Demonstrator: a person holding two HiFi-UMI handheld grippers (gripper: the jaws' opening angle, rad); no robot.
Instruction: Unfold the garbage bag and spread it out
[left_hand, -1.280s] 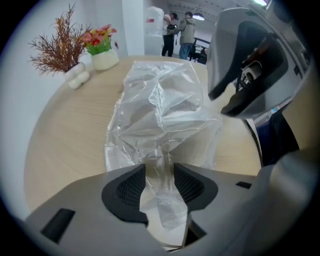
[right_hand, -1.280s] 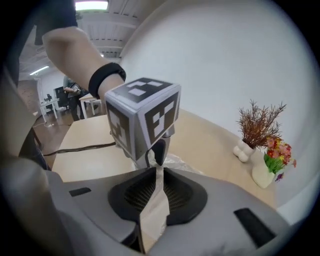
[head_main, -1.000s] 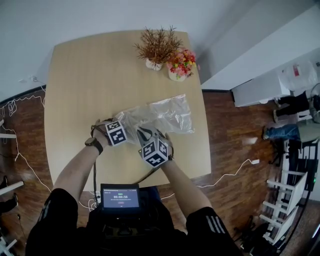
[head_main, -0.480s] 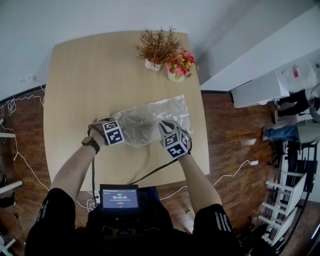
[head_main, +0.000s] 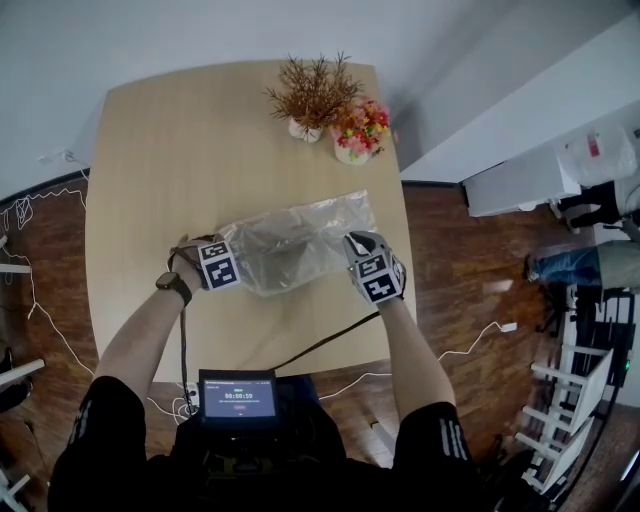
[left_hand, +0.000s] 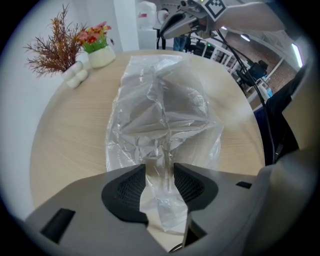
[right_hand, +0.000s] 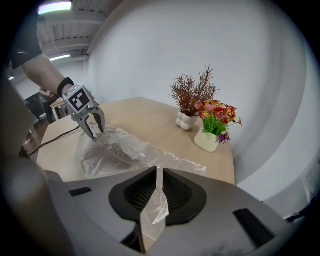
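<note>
While the bag lies across the near half of the bench, it is held at both ends. The left tongs point down at its left end and clench a bunched fold of film, so the jaws stand a little apart around it. The right tongs pinch a thin edge of film at the right end, with the jaws almost together. Between them the bag is drawn out sideways into a long shape, well apart from the flower pots at the far edge.

I judge the task about half done. The bag is not a folded packet: its length is open. But the middle is wrinkled and puffed, and the film near the left tongs is gathered. What is left, I think, is to pull the ends further apart until the film is flat, to open the gathered width, and then to let it go on the bench
</note>
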